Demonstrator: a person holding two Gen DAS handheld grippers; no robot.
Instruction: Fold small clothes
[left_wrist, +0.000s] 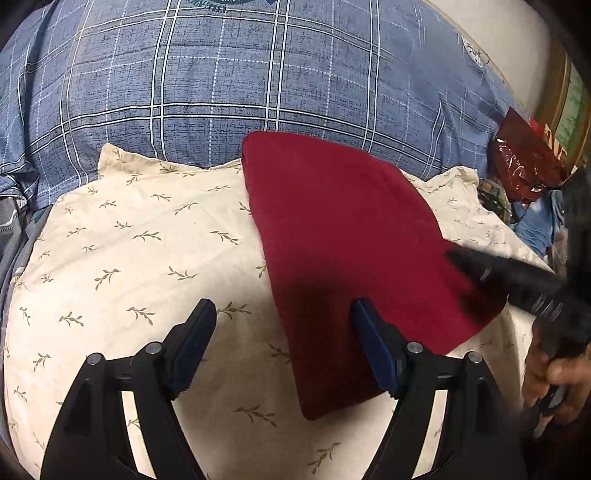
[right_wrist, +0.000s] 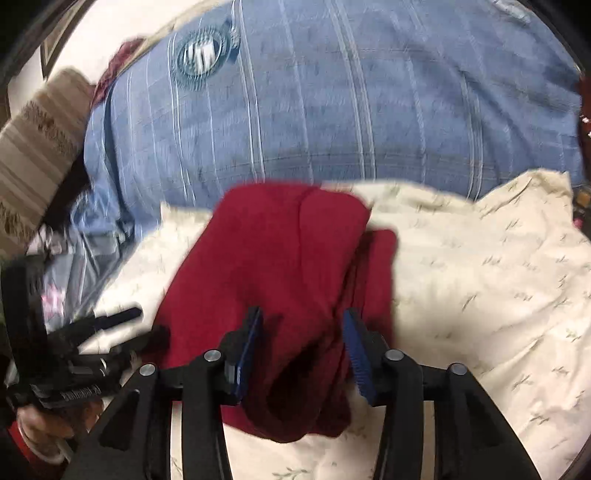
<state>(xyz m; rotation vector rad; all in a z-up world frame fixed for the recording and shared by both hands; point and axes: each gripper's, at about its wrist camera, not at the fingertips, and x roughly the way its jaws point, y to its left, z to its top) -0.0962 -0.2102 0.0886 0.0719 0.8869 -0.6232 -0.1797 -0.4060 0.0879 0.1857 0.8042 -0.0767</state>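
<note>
Left wrist view: my left gripper (left_wrist: 282, 310) hangs w/ jaws spread wide, nothing clamped. Its left finger (left_wrist: 192, 343) is over the cream leaf-print pillow (left_wrist: 147, 258), the right finger over the near left part of the dark red cloth (left_wrist: 351, 229). That cloth lies folded flat on the pillow, centre-right, its far corner reaching toward the blue plaid bedcover (left_wrist: 221, 74) beyond. At far right the right gripper (left_wrist: 517, 280) pokes in, blurred, tip over the cloth's right edge; a hand (left_wrist: 550, 384) shows under it. A shiny red bag (left_wrist: 524, 162) sits far right.

Right wrist view, blurry: left gripper (right_wrist: 122, 325) at left edge, beside the cloth (right_wrist: 266, 258). My right gripper (right_wrist: 301, 317) is released, pads apart, a raised fold of the cloth between them but I can't see either pad pressing it. Pillow (right_wrist: 480, 277) spreads to the right.
</note>
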